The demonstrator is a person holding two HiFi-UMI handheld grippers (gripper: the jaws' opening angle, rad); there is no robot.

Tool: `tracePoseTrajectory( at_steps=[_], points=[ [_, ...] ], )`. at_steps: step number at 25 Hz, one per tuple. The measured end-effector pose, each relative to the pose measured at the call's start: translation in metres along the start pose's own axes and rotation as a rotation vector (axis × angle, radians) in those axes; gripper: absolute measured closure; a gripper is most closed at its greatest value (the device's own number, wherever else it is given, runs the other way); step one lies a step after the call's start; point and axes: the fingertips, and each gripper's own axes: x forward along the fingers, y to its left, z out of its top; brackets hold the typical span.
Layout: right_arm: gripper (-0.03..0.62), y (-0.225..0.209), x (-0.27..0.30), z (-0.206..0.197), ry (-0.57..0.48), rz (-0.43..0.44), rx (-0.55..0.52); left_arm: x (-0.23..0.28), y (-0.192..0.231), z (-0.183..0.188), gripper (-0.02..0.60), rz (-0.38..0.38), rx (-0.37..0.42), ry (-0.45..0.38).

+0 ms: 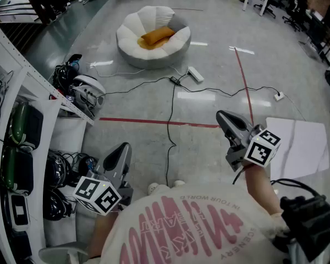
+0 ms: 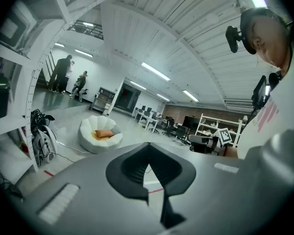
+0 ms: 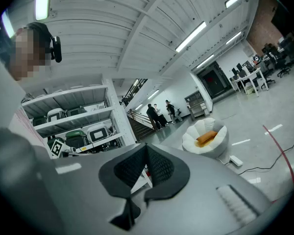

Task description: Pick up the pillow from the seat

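The grey left gripper is clenched on nothing, and so is the grey right gripper. Well beyond both, on the glossy grey floor, the round white petal-walled cushion seat holds the orange rectangular fabric pillow in its hollow.

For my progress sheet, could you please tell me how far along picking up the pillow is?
Nothing done yet: the orange pillow lies on the white seat across the floor. Nothing in hand: the left hand-held gripper and right hand-held gripper are shut and empty, well short of it. Left: approach, grasp and lift the pillow.
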Motion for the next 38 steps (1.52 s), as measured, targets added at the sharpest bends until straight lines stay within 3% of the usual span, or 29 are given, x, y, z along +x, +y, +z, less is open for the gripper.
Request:
tracePoseTrajectory(
  at_steps=[13,20,26,33,38],
  points=[
    [0.588,0.0,0.013,0.004,-0.006,0.041,-0.026,0.004,0.014,0.01,0.566,0.035,0.009,-0.029],
    [0.588,-0.017,0.036,0.007,-0.008,0.035,0.018,0.014,0.054,0.013,0.566,0.108,-0.05,-0.021],
    [0.588,-0.05,0.078,0.009,0.029,-0.04,-0.001,0.056,0.109,0.036,0.566,0.066,-0.162,-0.084],
    [0.588,-0.082,0.177,0.033,0.038,-0.1,0.014,0.121,0.202,0.084,0.566,0.036,-0.114,-0.034],
    [0.588,-0.091,0.264,0.058,0.015,-0.087,0.026,0.161,0.262,0.126,0.566,-0.008,-0.106,-0.006]
  ],
)
